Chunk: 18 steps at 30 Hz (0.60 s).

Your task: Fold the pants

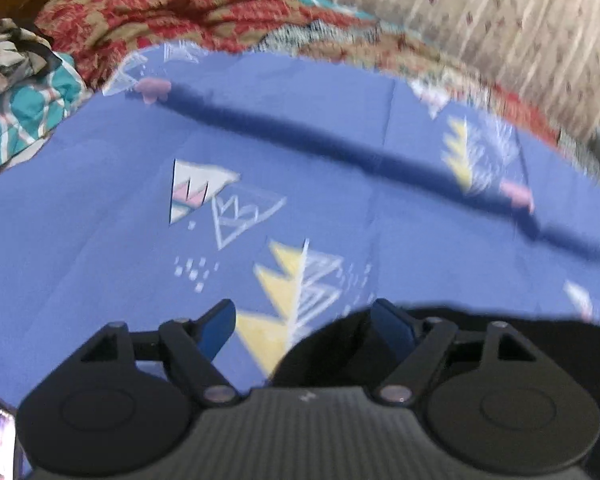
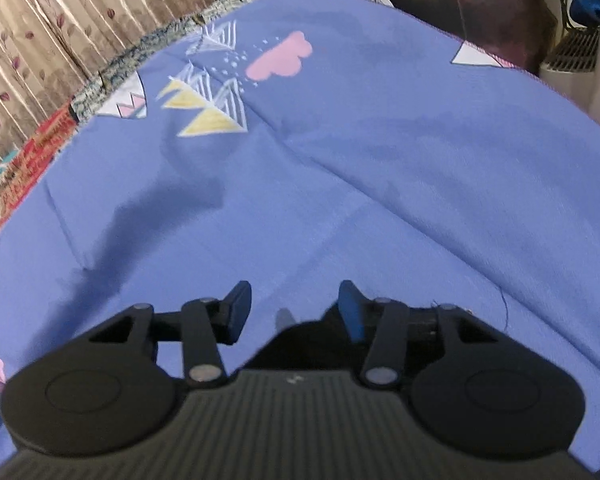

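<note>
A: Pants [image 1: 480,344] first, on the left wrist view. Where are they?

B: Dark cloth lies at the bottom right of that view, on the blue patterned sheet [image 1: 100,240], just under the right finger of the left gripper [image 1: 304,320]. I take it for the pants, though only an edge shows.

A: Does the gripper have them?

B: No. The jaws stand wide apart, with sheet and a rounded edge of the dark cloth visible between them; the pads press on nothing. I judge it sits low and angled down so it can close on that edge.

A: Anything else there?

B: A red floral blanket [image 1: 160,8] and some teal cloth [image 1: 24,104] are bunched at the far side, well apart from the work, probably pushed off to leave flat room for folding.

A: And the right wrist view?

B: The right gripper [image 2: 294,308] is about half open and holds nothing. A peak of the same dark cloth sits just under its right finger. A curtain [image 2: 40,20] hangs beyond the sheet.

A: So both hands flank the garment?

B: That is my reading: one at each end, ready to pinch and lift together.
</note>
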### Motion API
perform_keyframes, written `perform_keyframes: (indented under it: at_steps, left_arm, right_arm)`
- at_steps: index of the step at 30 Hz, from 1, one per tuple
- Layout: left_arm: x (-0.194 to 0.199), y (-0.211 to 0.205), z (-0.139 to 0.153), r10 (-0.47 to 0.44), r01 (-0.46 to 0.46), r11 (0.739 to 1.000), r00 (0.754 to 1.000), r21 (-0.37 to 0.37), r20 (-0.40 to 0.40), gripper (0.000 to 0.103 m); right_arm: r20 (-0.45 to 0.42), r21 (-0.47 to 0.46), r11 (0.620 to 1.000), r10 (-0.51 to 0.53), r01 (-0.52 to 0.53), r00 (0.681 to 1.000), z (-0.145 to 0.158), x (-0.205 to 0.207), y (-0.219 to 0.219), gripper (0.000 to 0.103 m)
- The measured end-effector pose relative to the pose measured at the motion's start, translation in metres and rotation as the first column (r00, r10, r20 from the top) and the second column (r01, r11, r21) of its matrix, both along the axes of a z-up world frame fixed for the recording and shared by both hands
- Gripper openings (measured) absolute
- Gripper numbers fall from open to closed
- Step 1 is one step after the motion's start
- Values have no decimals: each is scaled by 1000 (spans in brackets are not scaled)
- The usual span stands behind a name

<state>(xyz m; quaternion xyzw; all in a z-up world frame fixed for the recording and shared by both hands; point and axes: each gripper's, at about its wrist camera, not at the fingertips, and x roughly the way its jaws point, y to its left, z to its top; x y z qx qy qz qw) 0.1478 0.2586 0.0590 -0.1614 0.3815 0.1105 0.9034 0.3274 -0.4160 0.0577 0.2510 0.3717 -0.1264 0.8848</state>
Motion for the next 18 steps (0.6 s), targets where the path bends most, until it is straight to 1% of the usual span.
perform_keyframes:
  at_steps: [1,3,4,5,7,9,10,11,12,13,14,15,16,18]
  left_arm:
    - [-4,0,-3,-17,17,1000,1000,-11,-4,79]
    - [-12,1,-10,-43,42,999,999,-28,-7,89]
    - [-14,-1,-13,-50,50,998,999,-24,-13,97]
    - [-15,-4,-17,-62,62,998,998,-11,-21,98]
    - [-12,-13,-25,-109,110,993,993,28,-56,97]
    - [-7,-24,-30,-133,139,988,988,73,-82,96]
    - [-6,-31,-31,-149,158,982,985,107,-87,88]
    - [-5,-40,-32,-170,184,970,981,161,-95,64]
    - [-4,-49,-33,-185,209,951,975,230,-119,52]
    - [-4,-55,-34,-191,222,938,972,267,-139,45]
    - [-5,-58,-33,-189,222,932,972,287,-140,41]
    - [-8,-60,-29,-190,218,932,974,290,-122,40]
    - [-13,-61,-23,-191,212,933,977,290,-97,26]
    - [-29,-63,-8,-184,184,935,983,304,-30,26]
  right_arm:
    - [-8,-9,1000,2,-2,1000,-2,0,0,53]
    - [-18,-20,1000,4,-4,1000,-4,0,1,55]
    - [-22,-21,1000,3,-4,1000,-4,1,1,58]
    - [-27,-20,1000,1,-2,1000,-6,2,1,64]
    - [-40,-25,1000,-1,0,999,-9,6,2,71]
    - [-54,-38,999,-9,7,999,-9,10,3,71]
    - [-57,-40,999,-12,10,998,-8,11,3,72]
    - [-59,-36,999,-13,11,998,-8,10,3,74]
    - [-63,-31,999,-17,15,998,-8,10,2,75]
    - [-74,-28,999,-28,26,997,-8,9,1,76]
    - [-89,-19,999,-43,42,995,-8,8,-1,76]
    - [-98,-3,999,-51,51,994,-9,8,-3,76]
    - [-104,17,998,-57,59,993,-10,6,-4,76]
    - [-111,38,997,-64,69,992,-11,3,-6,76]
